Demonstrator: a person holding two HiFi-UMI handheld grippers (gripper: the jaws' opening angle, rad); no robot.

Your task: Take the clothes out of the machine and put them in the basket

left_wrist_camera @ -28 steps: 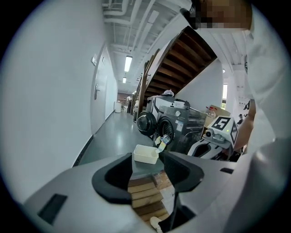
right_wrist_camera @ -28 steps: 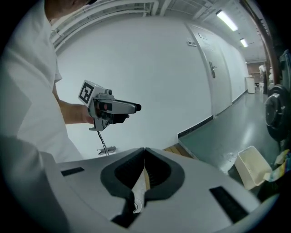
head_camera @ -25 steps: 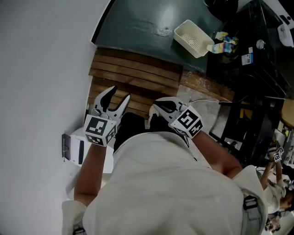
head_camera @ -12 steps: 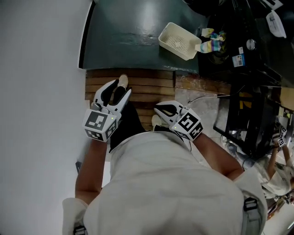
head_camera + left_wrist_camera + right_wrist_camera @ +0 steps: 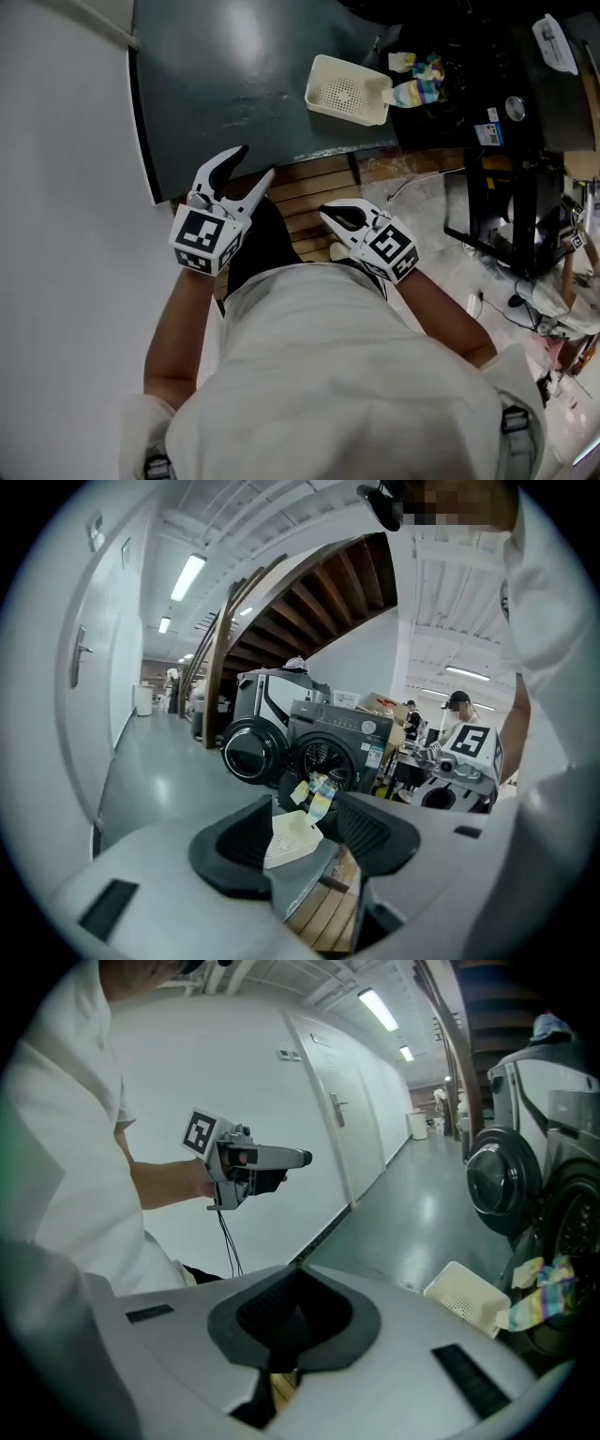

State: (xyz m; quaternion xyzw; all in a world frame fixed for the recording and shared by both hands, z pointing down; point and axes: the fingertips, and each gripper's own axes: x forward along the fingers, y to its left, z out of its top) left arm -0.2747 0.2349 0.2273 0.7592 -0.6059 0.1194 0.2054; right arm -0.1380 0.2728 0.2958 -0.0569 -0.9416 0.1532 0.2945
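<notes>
Left claw (image 5: 253,161) spread, empty | right claw (image 5: 328,212) pressed together | basket (image 5: 345,90) well ahead, open green floor (image 5: 234,84) between

The left gripper (image 5: 253,162) and right gripper (image 5: 330,214) have swung round — nearer the basket (image 5: 345,89) (wall box gone).

Wooden slats (image 5: 305,187) beside glossy green floor (image 5: 234,75); white wall (image 5: 56,206) left; wooden staircase (image 5: 319,592) beyond.

Much of the machine (image 5: 567,1213) past the right gripper view's edge
</notes>
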